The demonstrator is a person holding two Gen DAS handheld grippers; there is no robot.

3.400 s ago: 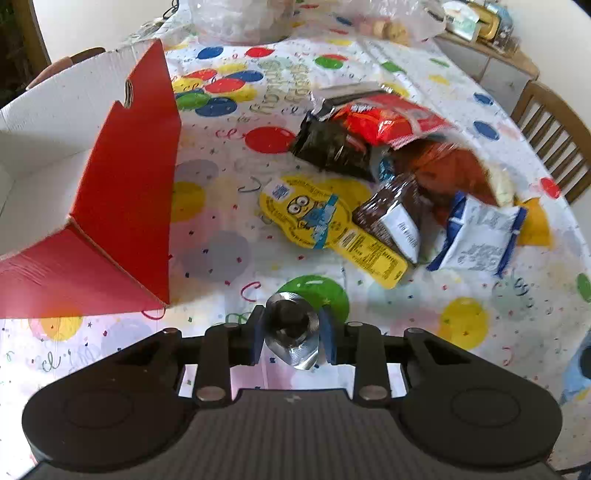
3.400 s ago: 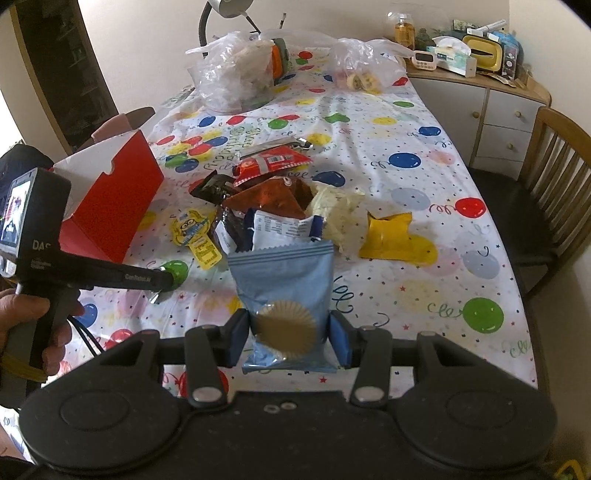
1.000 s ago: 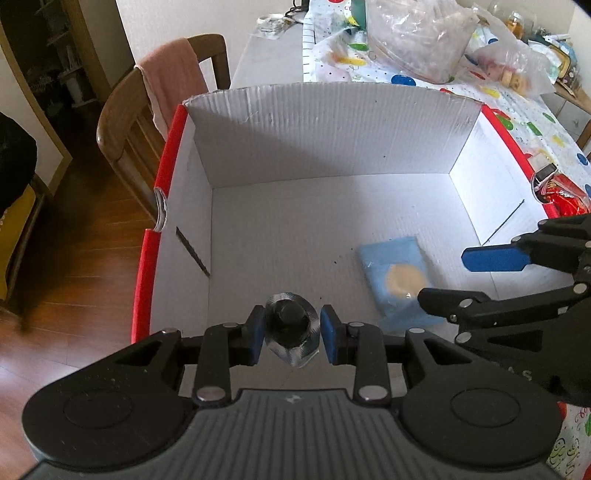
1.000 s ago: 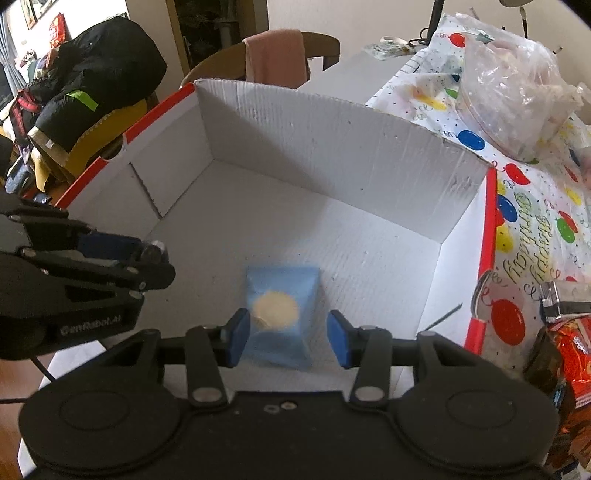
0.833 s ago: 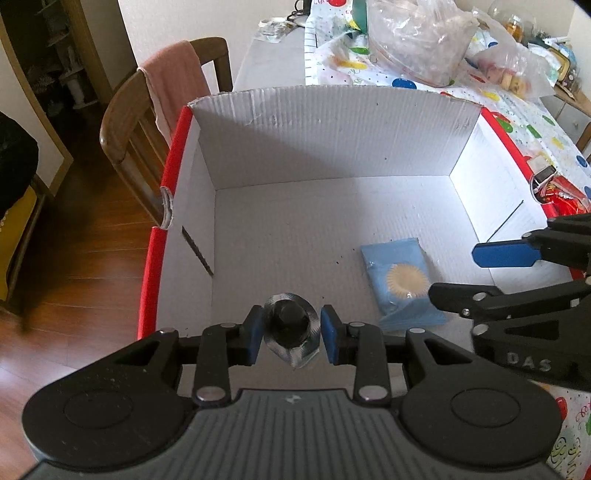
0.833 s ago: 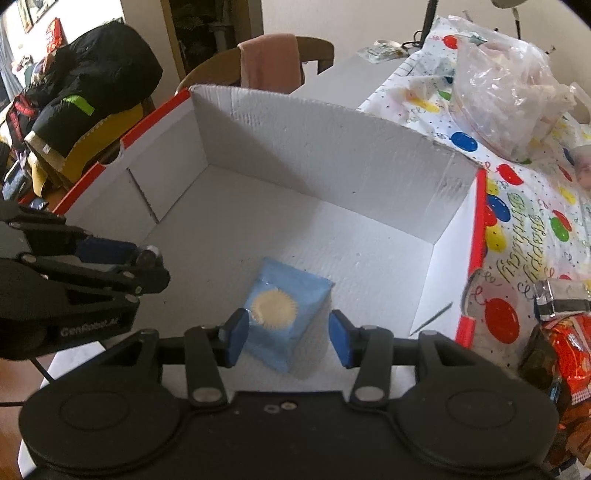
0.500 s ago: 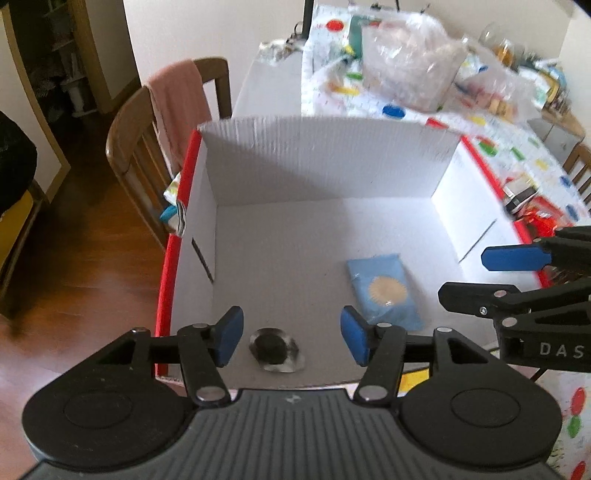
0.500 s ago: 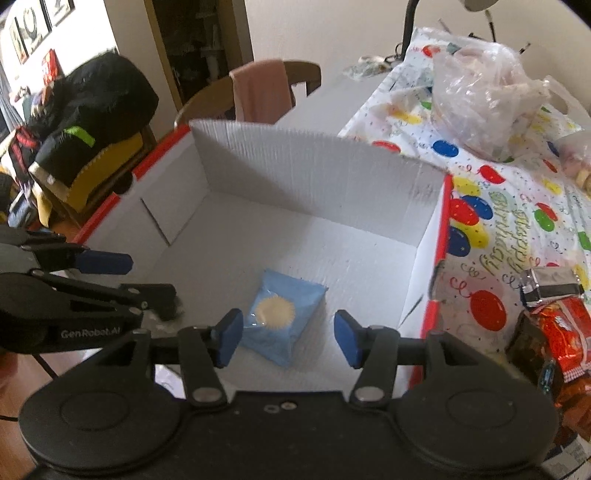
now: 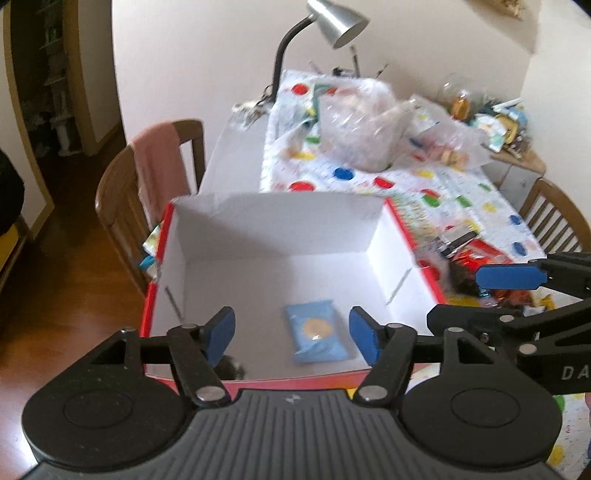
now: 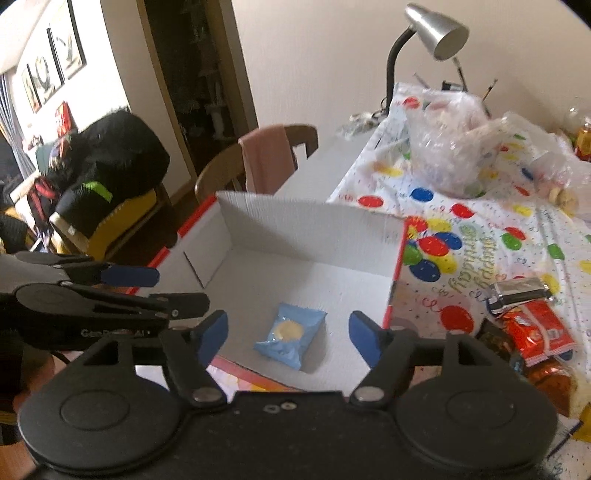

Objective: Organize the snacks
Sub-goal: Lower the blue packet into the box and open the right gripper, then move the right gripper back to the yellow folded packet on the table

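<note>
From the left wrist camera, the left gripper (image 9: 291, 334) hangs above a cardboard box (image 9: 280, 218) with white inner walls and red outer sides, which sits at the near end of a surface covered by a balloon-print cloth (image 9: 461, 192). Its blue-padded jaws are apart and opening, with nothing pressed between them. A light blue snack packet (image 9: 316, 330) with a round biscuit pictured on it lies flat on the box floor, seen through the gap between the jaws. A small dark, foil-edged item (image 9: 231, 367) lies by the box's near wall, partly hidden behind the left finger. The right gripper (image 9: 491, 295) reaches in from the right edge, over the box's right rim. Beyond the box are clear plastic bags (image 9: 369, 125), a grey desk lamp (image 9: 332, 22) and a wooden chair (image 9: 122, 192) with a pink cloth over its back. From the right wrist camera, the right gripper (image 10: 288, 334) is also above the box (image 10: 306, 221), jaws apart and opening, holding nothing. The blue packet (image 10: 291, 334) lies on the box floor, slightly crumpled and turned at an angle. The left gripper (image 10: 166, 290) enters from the left, over the box's near left corner. To the right of the box, on the cloth (image 10: 480, 236), lies a heap of snack packets (image 10: 532, 332), red and orange among them.
</note>
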